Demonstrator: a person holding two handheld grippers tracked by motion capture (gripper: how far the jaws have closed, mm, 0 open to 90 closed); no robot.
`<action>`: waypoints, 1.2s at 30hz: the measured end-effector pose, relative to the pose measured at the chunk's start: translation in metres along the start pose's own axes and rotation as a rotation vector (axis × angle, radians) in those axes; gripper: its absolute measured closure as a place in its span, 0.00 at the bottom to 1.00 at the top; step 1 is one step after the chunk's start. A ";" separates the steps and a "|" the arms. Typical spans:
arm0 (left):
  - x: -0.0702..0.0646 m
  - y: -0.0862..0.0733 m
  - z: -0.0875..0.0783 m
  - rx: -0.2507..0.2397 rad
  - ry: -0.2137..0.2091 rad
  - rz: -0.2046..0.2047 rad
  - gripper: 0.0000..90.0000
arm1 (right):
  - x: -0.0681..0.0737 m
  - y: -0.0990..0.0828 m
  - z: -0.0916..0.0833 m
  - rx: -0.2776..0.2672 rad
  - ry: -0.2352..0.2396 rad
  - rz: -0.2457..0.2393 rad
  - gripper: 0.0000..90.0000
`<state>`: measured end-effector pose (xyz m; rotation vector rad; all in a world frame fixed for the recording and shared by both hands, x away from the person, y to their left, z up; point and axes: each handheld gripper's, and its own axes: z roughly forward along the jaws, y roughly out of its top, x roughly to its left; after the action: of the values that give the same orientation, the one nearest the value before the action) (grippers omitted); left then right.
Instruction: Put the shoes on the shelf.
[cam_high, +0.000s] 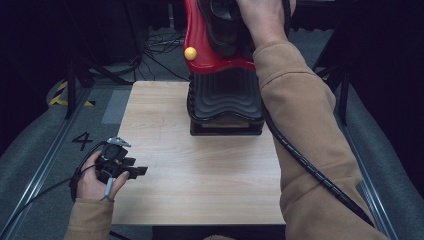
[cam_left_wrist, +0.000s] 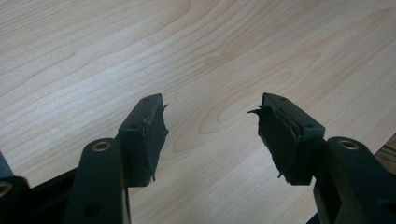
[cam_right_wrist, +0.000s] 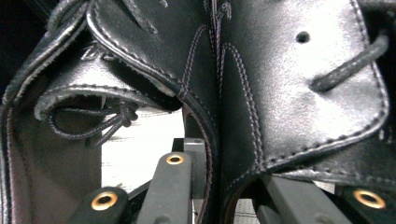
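A black leather lace-up shoe (cam_right_wrist: 280, 79) hangs on my right gripper (cam_right_wrist: 224, 163), whose jaws are shut on the stitched leather edge by the lace holes. In the high view the shoe's wavy ribbed sole (cam_high: 225, 95) is raised over the far edge of the light wood table (cam_high: 200, 170), below a red part with a yellow ball (cam_high: 190, 53); the person's right hand (cam_high: 262, 17) covers that gripper there. My left gripper (cam_high: 137, 171) rests at the table's left edge, held low. It stands open over bare wood (cam_left_wrist: 212, 126), its worn pads (cam_left_wrist: 154, 135) apart.
A ribbed black cable (cam_high: 310, 165) trails down along the tan right sleeve. Grey floor left of the table bears a painted "4" (cam_high: 82, 140) and yellow-black tape (cam_high: 60, 95). Loose cables (cam_high: 160, 50) lie behind the table, and dark stand legs (cam_high: 72, 90) rise at both sides.
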<state>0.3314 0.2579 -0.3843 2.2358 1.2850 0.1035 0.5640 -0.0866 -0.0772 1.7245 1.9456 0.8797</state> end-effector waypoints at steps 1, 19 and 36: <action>0.000 0.000 0.000 0.000 -0.001 0.002 0.46 | 0.002 -0.001 0.002 -0.002 0.000 0.000 0.89; -0.002 0.001 0.000 0.000 -0.001 0.003 0.46 | -0.001 -0.005 -0.001 0.041 0.004 -0.024 0.63; -0.009 0.005 0.001 0.007 0.000 0.019 0.45 | -0.017 -0.015 -0.041 0.034 0.085 -0.050 0.58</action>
<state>0.3308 0.2477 -0.3804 2.2544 1.2658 0.1059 0.5282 -0.1124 -0.0598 1.6742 2.0606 0.9216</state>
